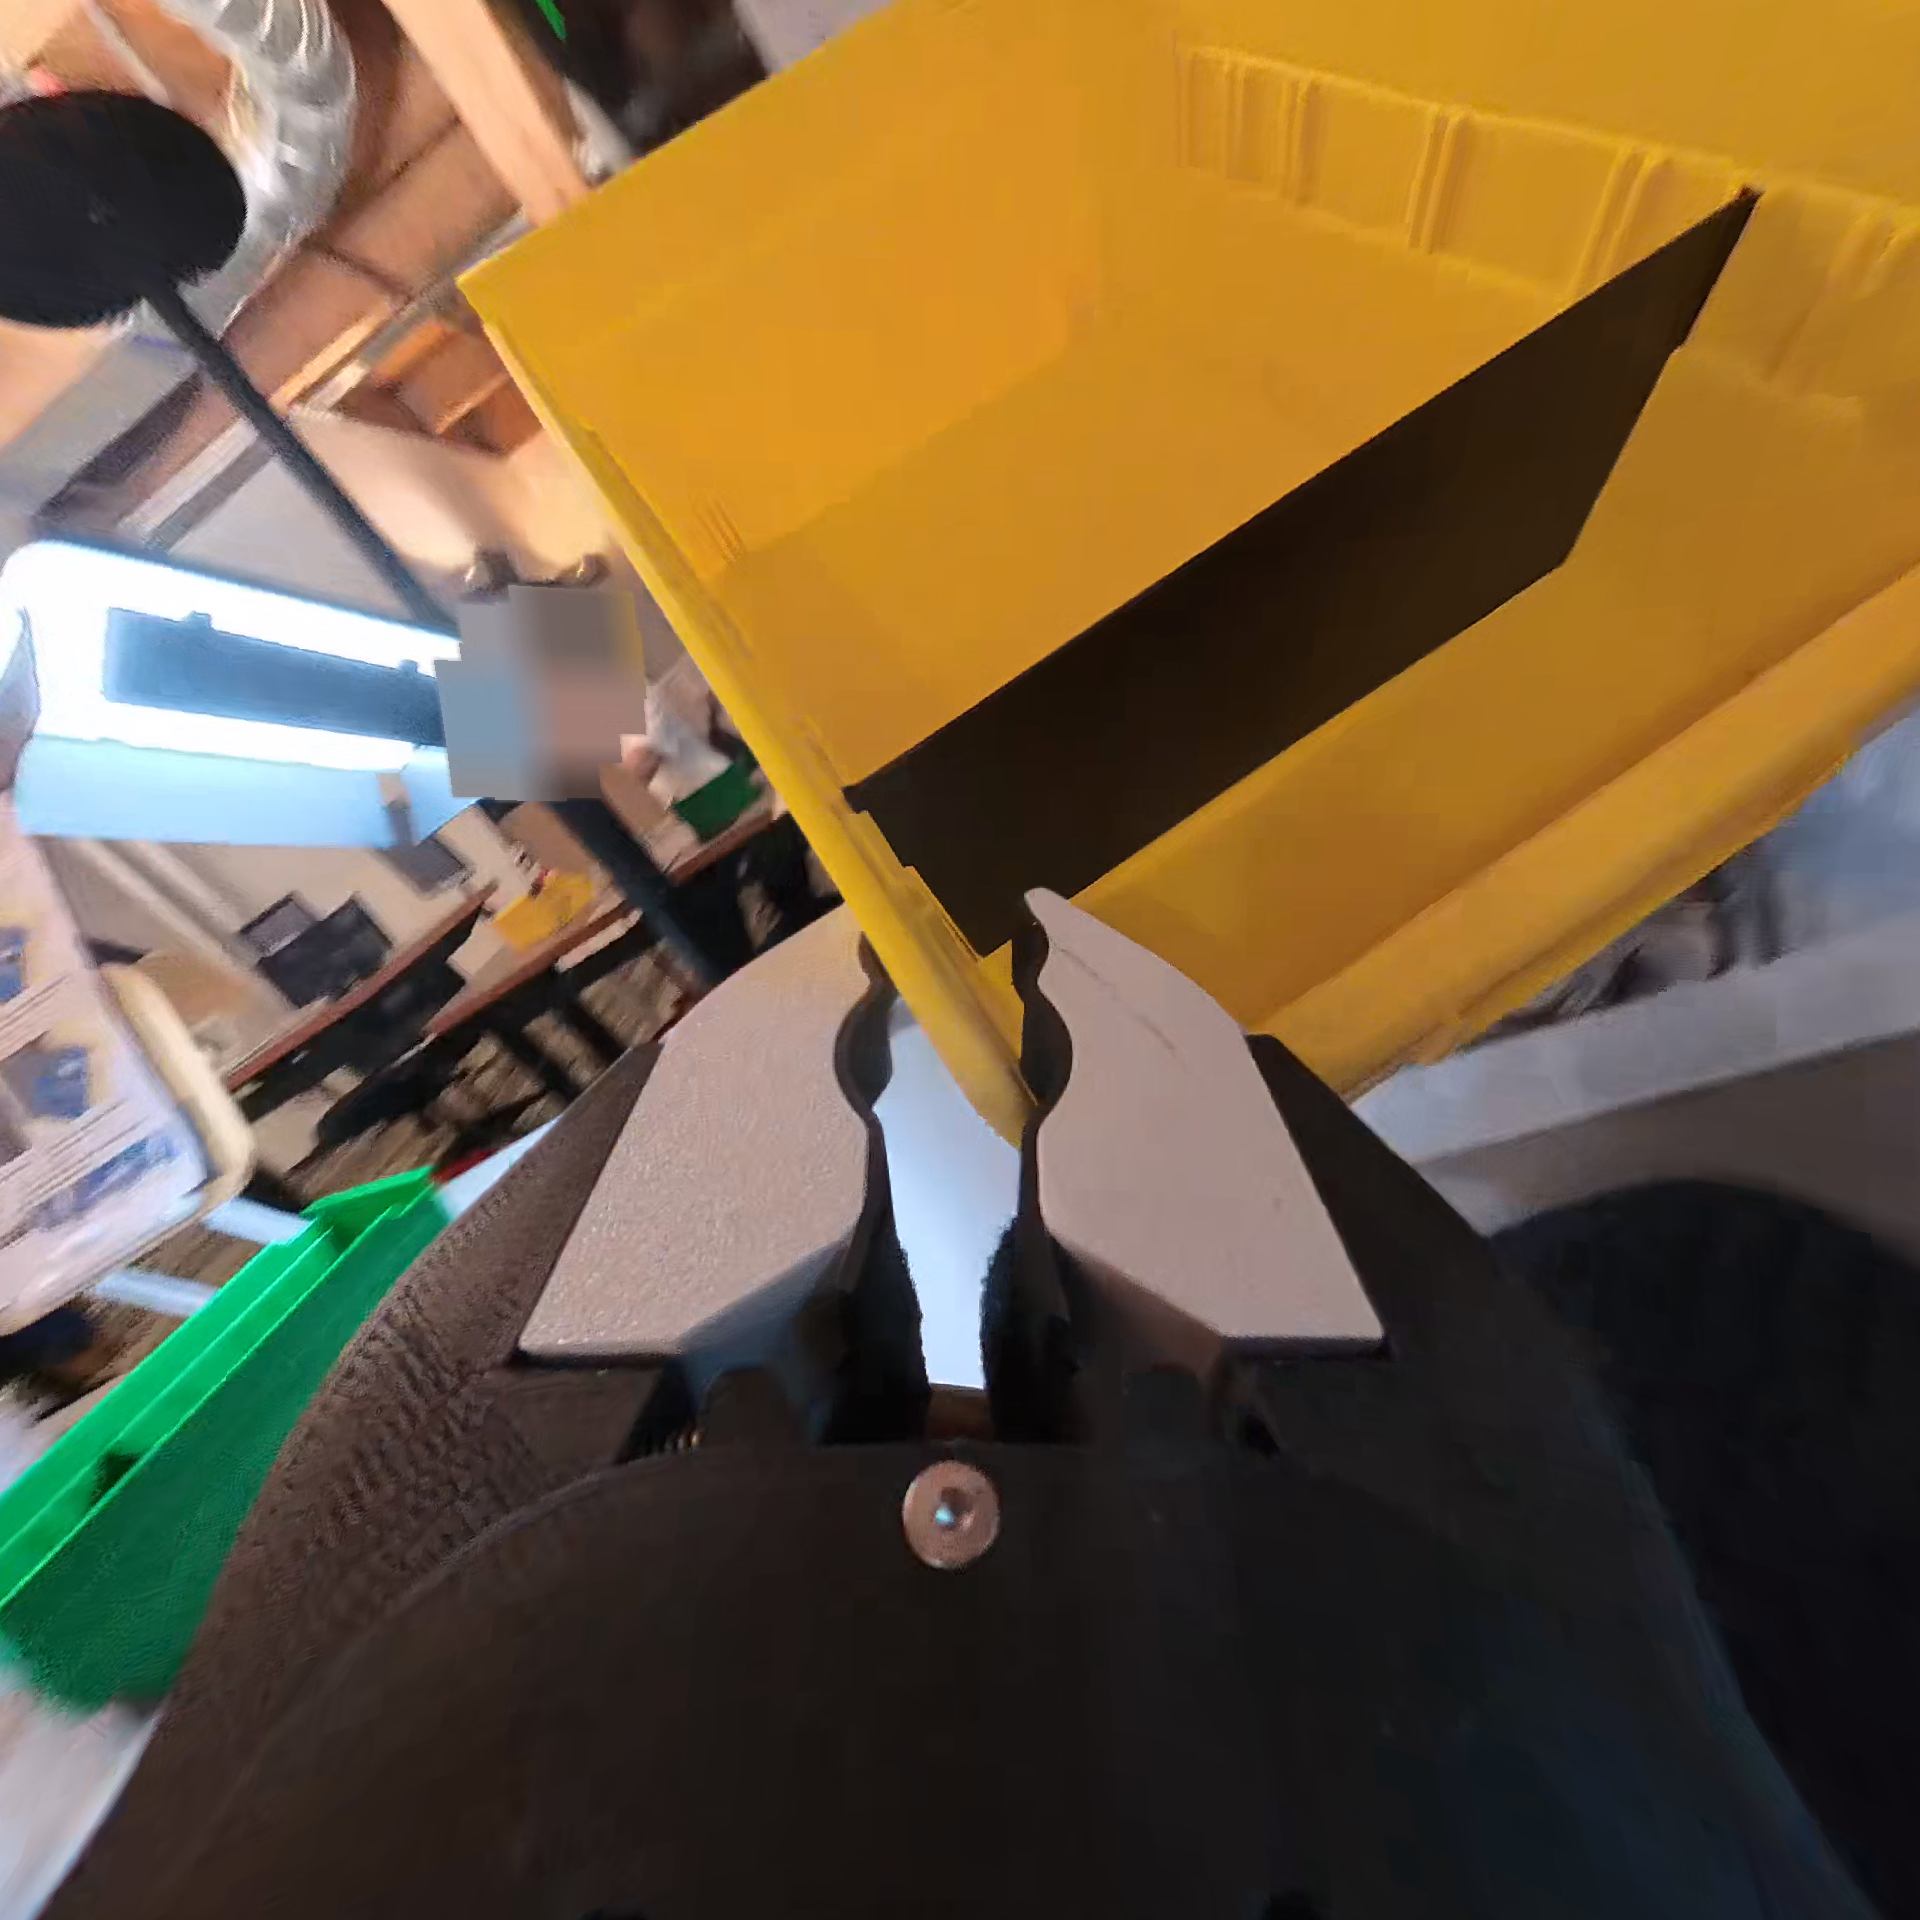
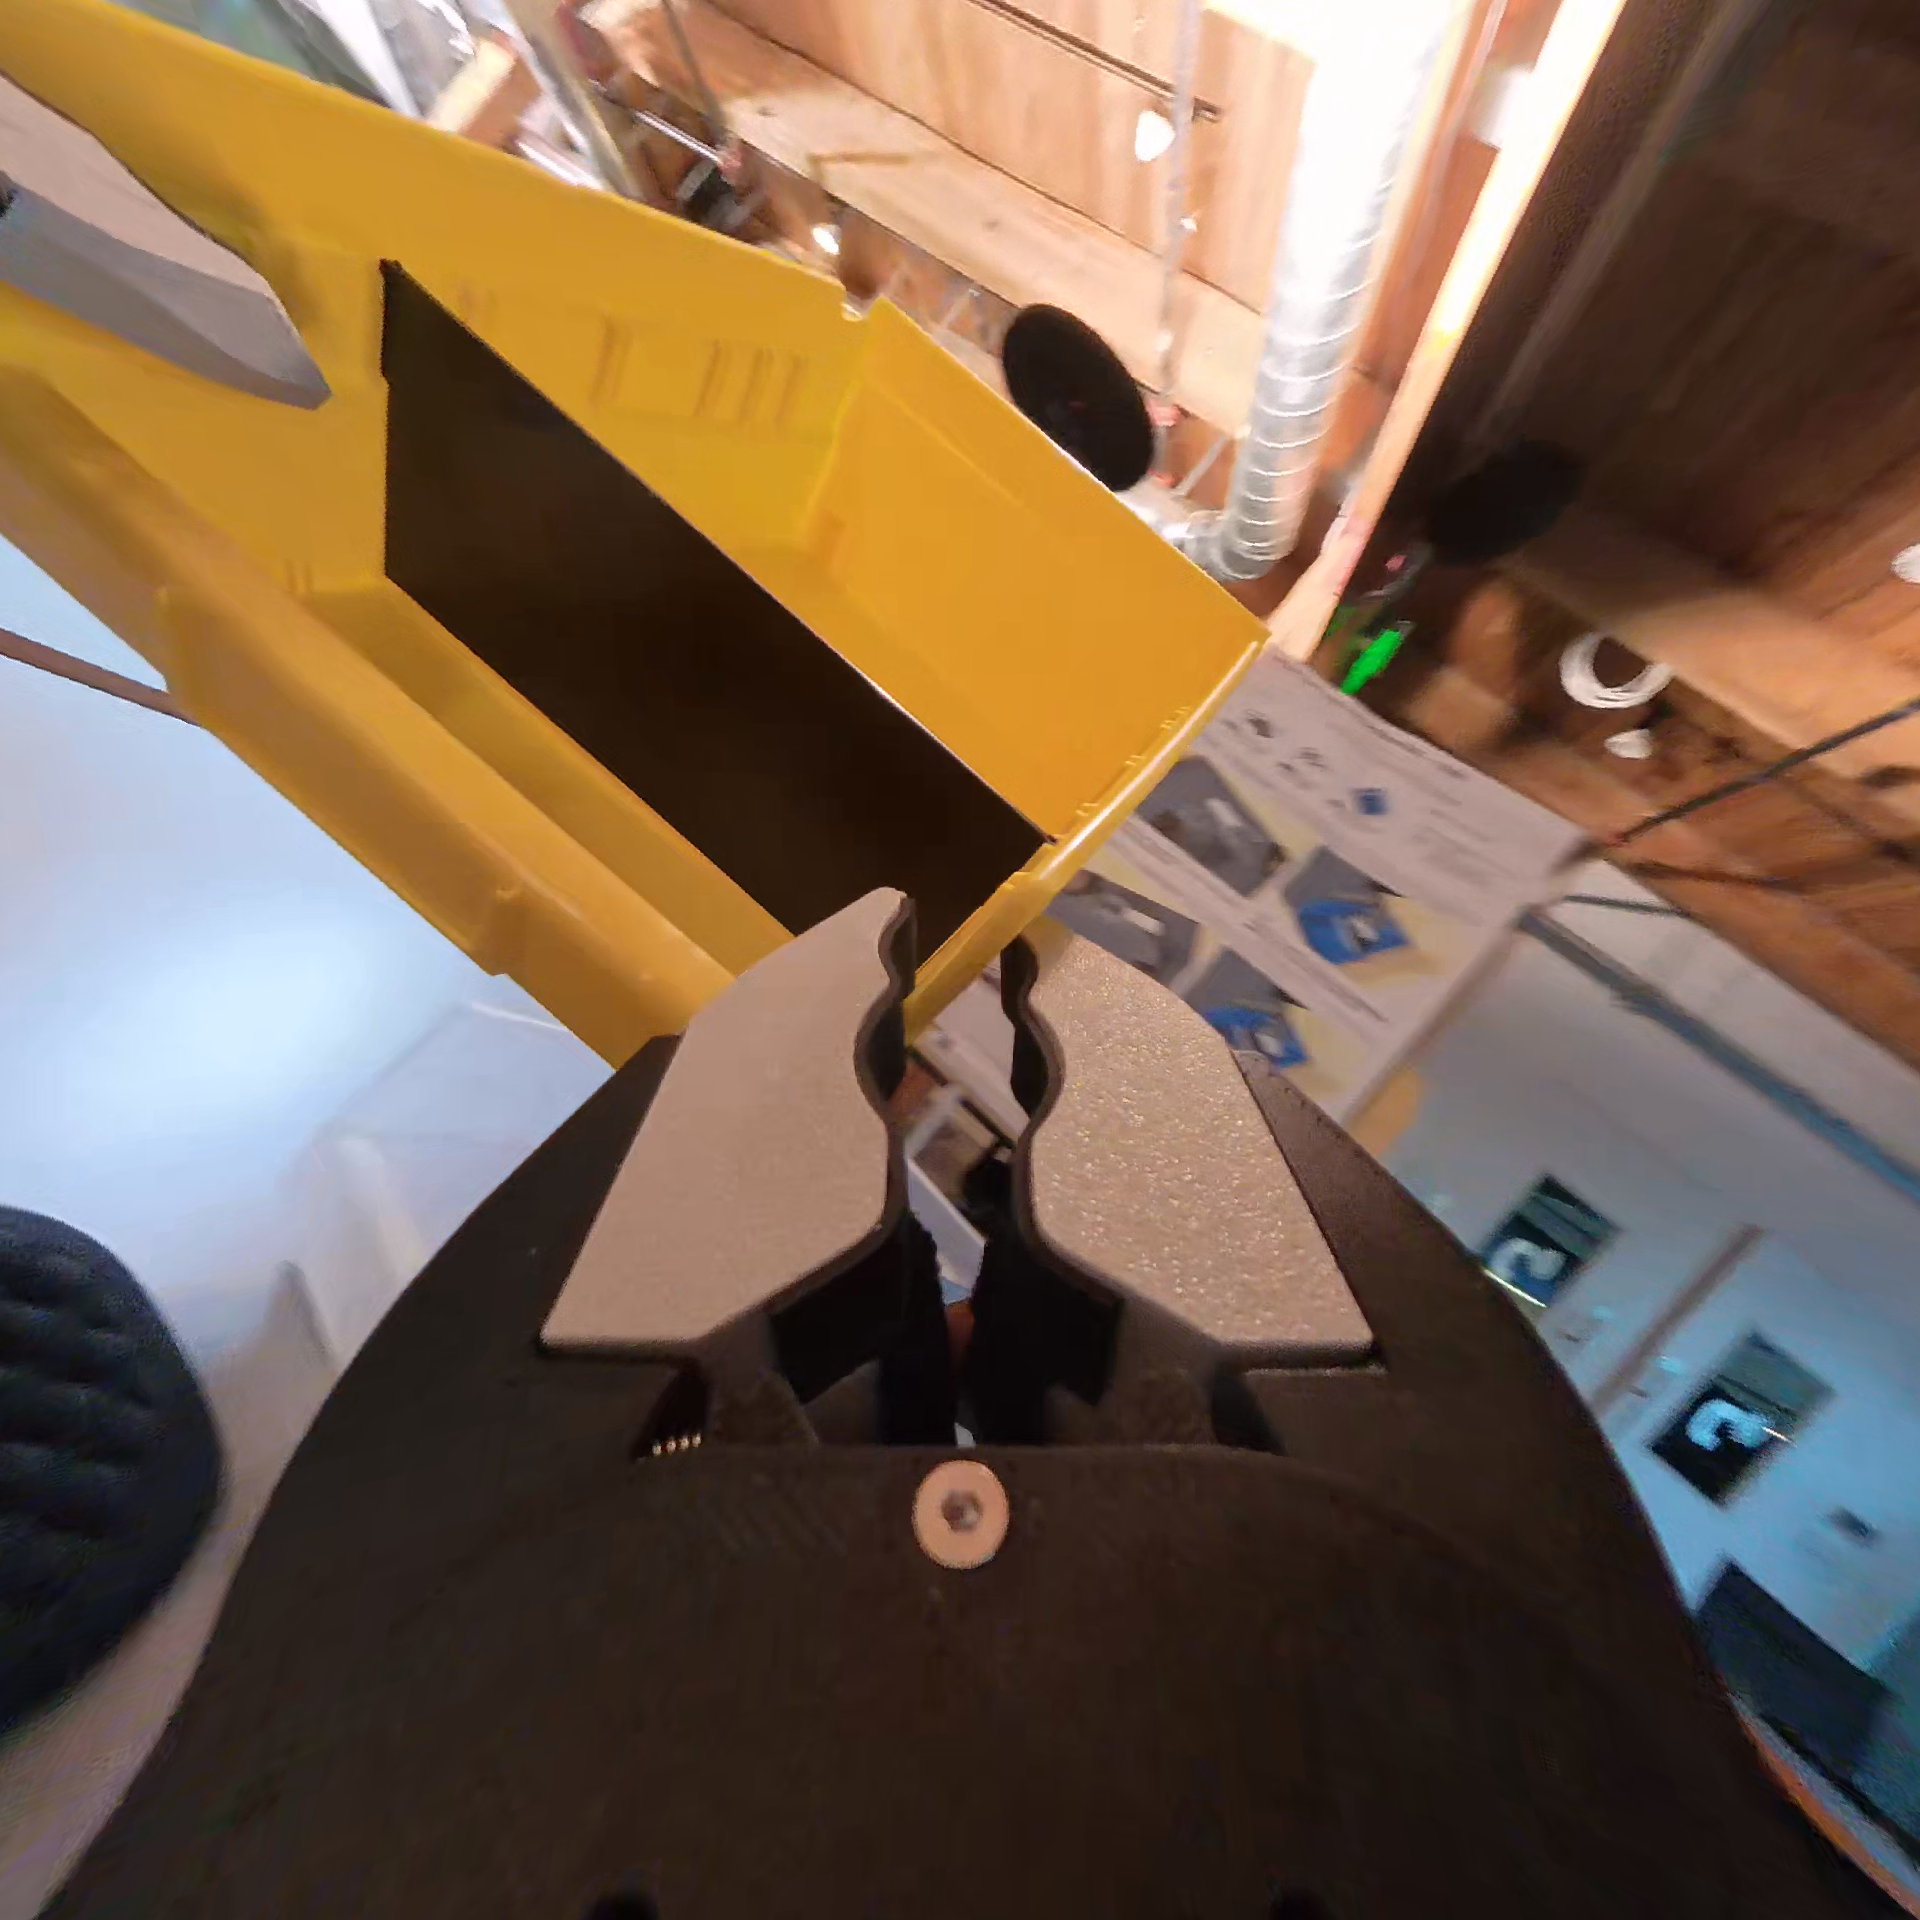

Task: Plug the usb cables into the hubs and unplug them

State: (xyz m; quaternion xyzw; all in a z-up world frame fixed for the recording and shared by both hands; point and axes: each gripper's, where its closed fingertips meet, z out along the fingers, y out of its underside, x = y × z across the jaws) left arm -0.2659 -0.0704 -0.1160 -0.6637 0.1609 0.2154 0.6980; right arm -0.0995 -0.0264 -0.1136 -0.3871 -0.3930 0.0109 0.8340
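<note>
Yellow bin, plain, with black divider panel inside. Left gripper: grey speckled fingers, black body. Green bin, lower left of frame. Right gripper: same grey and black.

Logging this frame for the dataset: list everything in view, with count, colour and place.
yellow bin: one, yellow plastic, tilted and lifted, a side wall pinched by each gripper; no cables or hubs visible inside.
black divider: one, black, standing across the bin's inside.
green bin: one, green, lower left of the left wrist view.
poster: one, white with blue pictures, right of the bin in the right wrist view.
metal duct: one, silver, at the wooden ceiling.
left gripper: grey fingers, closed on the bin's wall.
right gripper: grey fingers, closed on the opposite wall.
</note>
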